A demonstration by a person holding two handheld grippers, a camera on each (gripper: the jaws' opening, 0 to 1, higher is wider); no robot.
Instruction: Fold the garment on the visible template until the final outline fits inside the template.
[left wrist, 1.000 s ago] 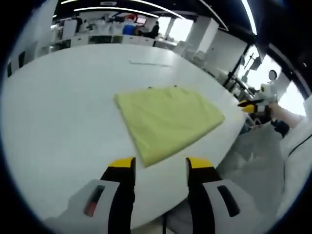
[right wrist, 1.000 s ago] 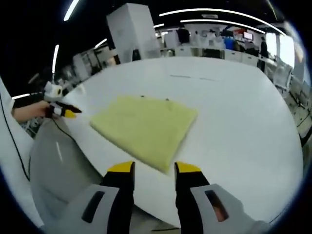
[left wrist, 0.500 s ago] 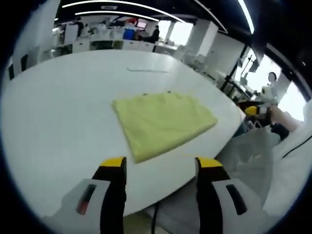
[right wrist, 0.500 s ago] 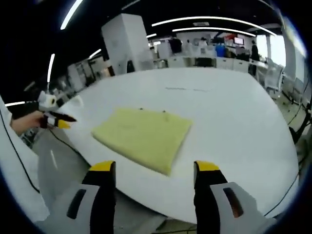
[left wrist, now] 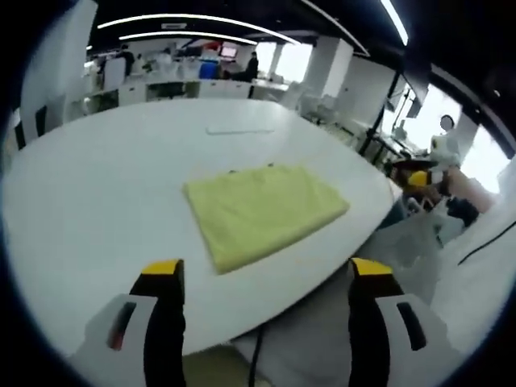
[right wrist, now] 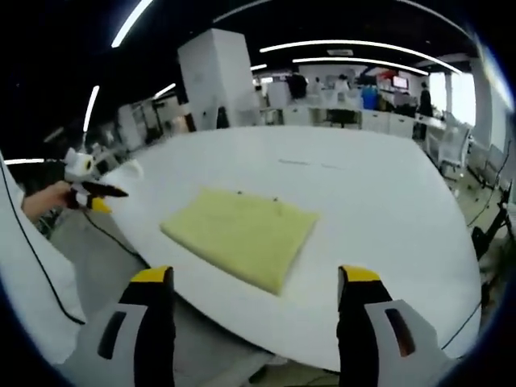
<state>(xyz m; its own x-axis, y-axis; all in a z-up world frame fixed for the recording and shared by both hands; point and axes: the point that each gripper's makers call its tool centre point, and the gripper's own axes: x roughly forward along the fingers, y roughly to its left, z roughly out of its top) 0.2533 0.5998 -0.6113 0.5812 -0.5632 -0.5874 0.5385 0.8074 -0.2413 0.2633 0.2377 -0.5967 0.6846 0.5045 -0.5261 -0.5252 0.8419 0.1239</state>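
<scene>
I find the pale yellow folded cloth garment [left wrist: 262, 214] lying flat as a compact rectangle on the large white oval bench [left wrist: 97, 201], near its edge, which suggests folding is complete. My left tool [left wrist: 266, 278] and right tool [right wrist: 250, 286] stand wide, holding nothing, off the garment. Compared with one second ago, both have spread and drawn back from it.

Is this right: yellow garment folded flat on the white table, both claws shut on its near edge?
Not quite. The yellow garment lies folded flat on the white table, but both claws are open and clear of it: left claw in the left gripper view, right claw in the right gripper view.
</scene>
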